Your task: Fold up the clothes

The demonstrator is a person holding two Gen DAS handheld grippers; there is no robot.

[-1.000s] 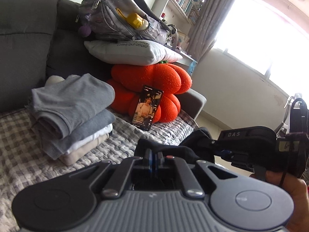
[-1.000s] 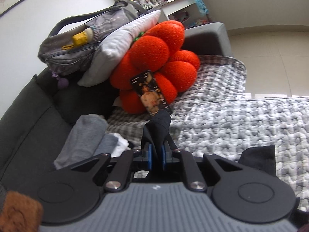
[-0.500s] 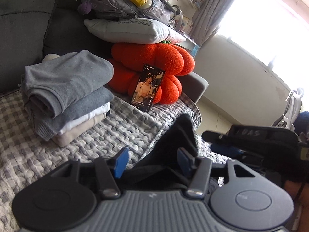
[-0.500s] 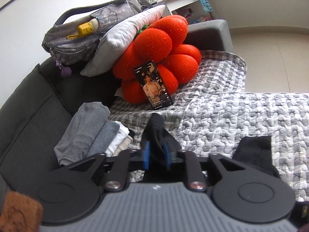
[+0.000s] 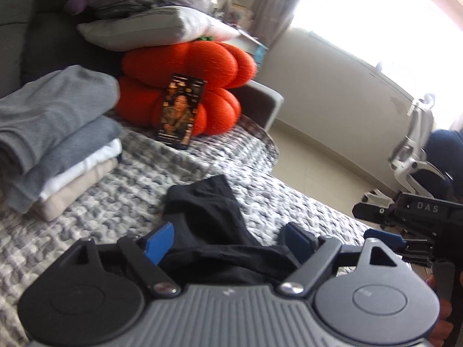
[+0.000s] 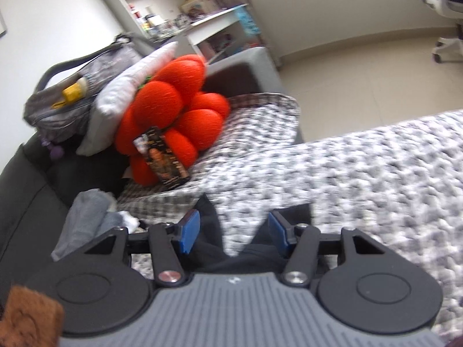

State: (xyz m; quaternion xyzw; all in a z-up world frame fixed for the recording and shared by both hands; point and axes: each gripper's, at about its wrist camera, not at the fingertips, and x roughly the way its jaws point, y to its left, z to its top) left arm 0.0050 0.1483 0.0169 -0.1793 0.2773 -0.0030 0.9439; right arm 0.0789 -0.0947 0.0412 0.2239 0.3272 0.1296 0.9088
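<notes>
Two handheld grippers hang over one black garment (image 5: 208, 211) lying crumpled on a grey-and-white quilted cover (image 5: 139, 185) spread across a dark grey sofa (image 5: 31, 43). The left gripper (image 5: 231, 238) has its jaws spread wide, its two blue pads (image 5: 160, 241) standing either side of the black cloth and pinching nothing. The right gripper (image 6: 234, 232) is likewise spread apart, with the dark fabric (image 6: 214, 231) bunched below and between its two blue pads (image 6: 189, 231); whether either pad touches the cloth cannot be told through the motion blur. In the left wrist view the right gripper's black body (image 5: 416, 217) juts in at the right edge, marked "DAS".

Left of the garment sits one stack of folded clothes (image 5: 58, 136), four layers by count: two grey on top, one white, one beige at the bottom. Behind it, one orange pumpkin-shaped cushion (image 5: 191, 84) rests against the sofa back, with one phone (image 5: 181, 112) propped upright against it, its screen lit with a portrait. One pale grey pillow (image 5: 156, 26) lies on the cushion, and one grey backpack (image 6: 78, 92) on the pillow, a yellow bottle (image 6: 72, 94) in its side pocket. One white office chair (image 5: 413, 150) stands on the pale floor at right, near a bright window (image 5: 376, 14)
</notes>
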